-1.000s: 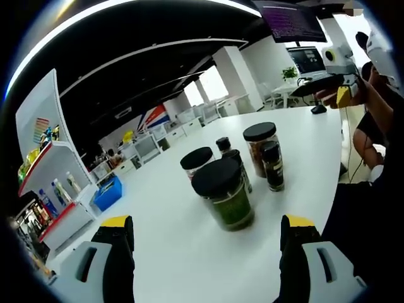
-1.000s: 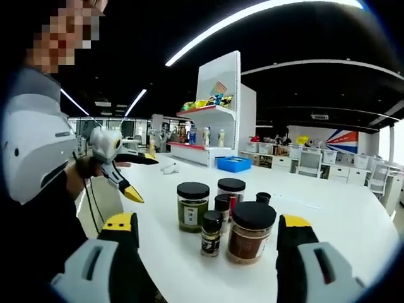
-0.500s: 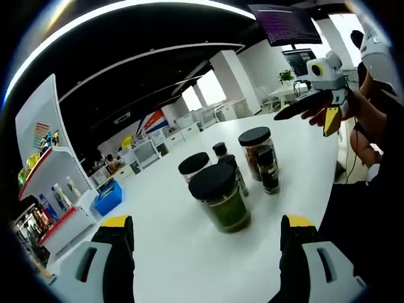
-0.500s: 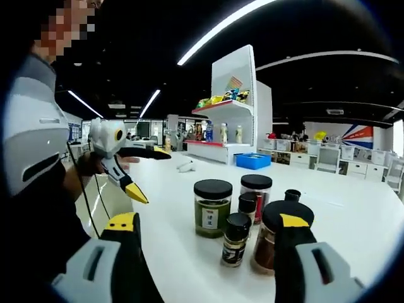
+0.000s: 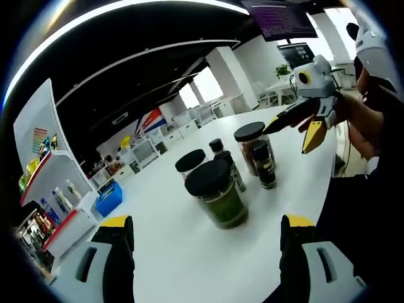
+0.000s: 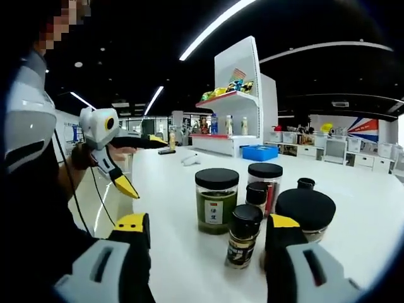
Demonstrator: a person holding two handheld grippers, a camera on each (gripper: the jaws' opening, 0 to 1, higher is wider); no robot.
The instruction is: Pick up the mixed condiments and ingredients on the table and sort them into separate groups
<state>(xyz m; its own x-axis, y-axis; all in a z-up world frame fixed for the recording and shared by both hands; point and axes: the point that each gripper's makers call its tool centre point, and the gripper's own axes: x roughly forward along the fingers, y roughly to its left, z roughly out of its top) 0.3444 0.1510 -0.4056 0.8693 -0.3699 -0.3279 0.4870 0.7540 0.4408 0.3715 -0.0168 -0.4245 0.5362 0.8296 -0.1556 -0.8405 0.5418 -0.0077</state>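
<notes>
In the left gripper view, the left hand-held gripper (image 5: pixel 205 252) is held released and empty above the white desk (image 5: pixel 170 252) short of the green-filled jar (image 5: pixel 216 194), while the right hand-held gripper (image 5: pixel 304 120), jaws parted, is now seen much closer to the brown-filled jar (image 5: pixel 252 146) than a second ago. In the right gripper view, the small spice bottle (image 6: pixel 243 235) now sits between the spread jaws of that gripper (image 6: pixel 205 230), nothing grasped yet, so a first pick seems imminent and the cluster remains unsorted.
</notes>
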